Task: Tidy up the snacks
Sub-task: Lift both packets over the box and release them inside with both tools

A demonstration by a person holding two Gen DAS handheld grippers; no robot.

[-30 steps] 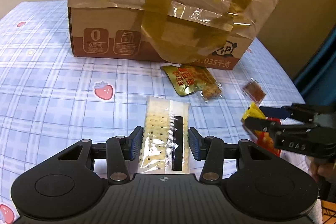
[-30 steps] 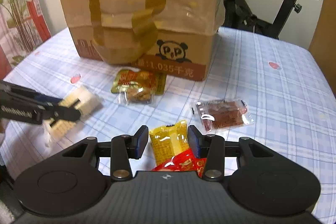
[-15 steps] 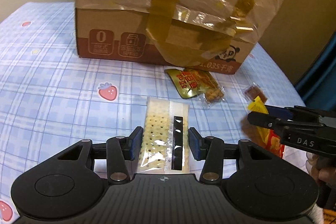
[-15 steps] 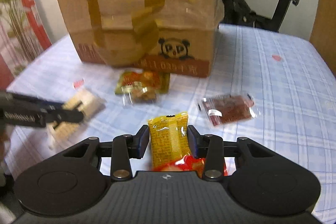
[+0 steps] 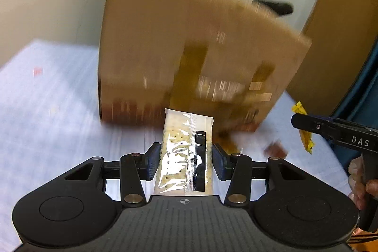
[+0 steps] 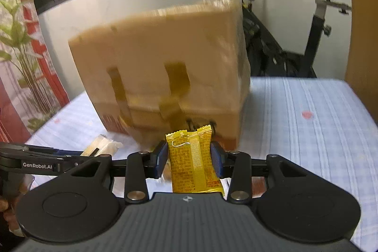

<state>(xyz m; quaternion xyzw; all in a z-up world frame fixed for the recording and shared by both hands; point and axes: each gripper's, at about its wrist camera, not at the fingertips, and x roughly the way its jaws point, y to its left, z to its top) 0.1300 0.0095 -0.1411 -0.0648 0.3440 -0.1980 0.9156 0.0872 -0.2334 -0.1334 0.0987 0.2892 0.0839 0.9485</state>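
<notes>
- Left gripper (image 5: 186,158): jaws partly closed, pads pressing both long edges of the cracker packet (image 5: 186,152). The packet stands out ahead of the jaws, clear of the tablecloth (image 5: 59,110).
- Right gripper (image 6: 189,161): jaws partly closed, clamped on the sides of the yellow snack packet (image 6: 193,162). Its crimped top pokes out past the fingertips; its lower end reaches back under the jaws.
- Cardboard box (image 6: 165,77) stands straight ahead of both pairs of jaws, its taped flap hanging down the near face. Badly blurred in both views; the box mouth cannot be seen.
- From the left wrist view, two loose snacks lie blurred ahead and to the right of the jaws, near the foot of the box; too smeared to identify.
- Step in hand, as judged: both picks done, both packets being carried toward the box.
- Next move likely calls for bringing each packet above the top rim, finding the opening past the flap, then releasing one at a time.
- Risk: the flap may block the drop.
</notes>
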